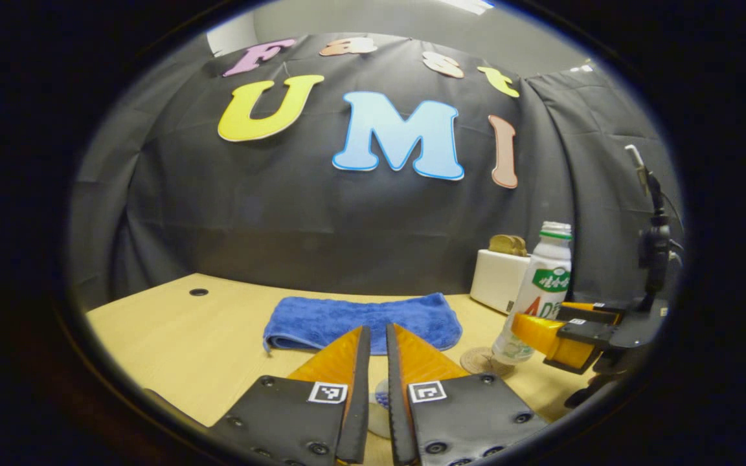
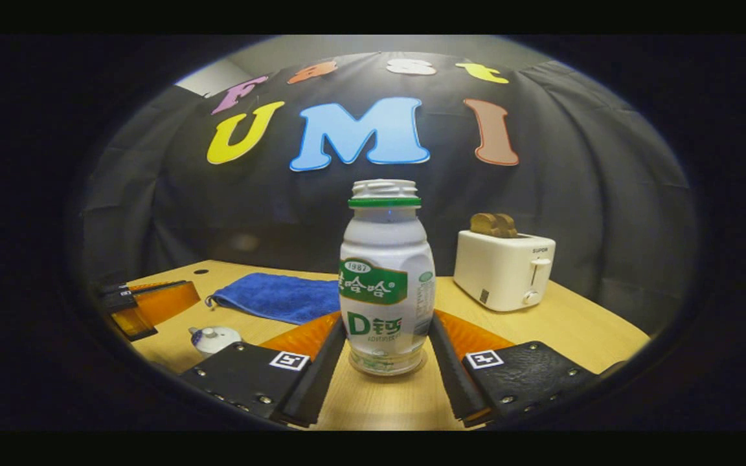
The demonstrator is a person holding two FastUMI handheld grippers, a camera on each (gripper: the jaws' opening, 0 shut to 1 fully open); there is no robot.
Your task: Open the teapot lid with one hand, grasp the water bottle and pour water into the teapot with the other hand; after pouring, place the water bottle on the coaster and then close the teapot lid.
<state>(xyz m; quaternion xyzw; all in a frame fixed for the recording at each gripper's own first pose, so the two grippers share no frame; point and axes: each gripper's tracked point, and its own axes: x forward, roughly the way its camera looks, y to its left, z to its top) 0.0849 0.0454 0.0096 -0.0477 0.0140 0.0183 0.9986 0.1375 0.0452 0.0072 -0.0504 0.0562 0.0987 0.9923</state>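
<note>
Your right claw is spread wide around the water bottle, which stands upright on the worktop; contact's hard to call. The left gripper view shows the bottle's base on the coaster. Your left claw sits nearly closed above something white, maybe the teapot lid.

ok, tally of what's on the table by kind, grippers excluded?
Bottle: 1
Teapot: 1
Coaster: 1
Blue towel: 1
Toaster: 1
Total: 5
</note>
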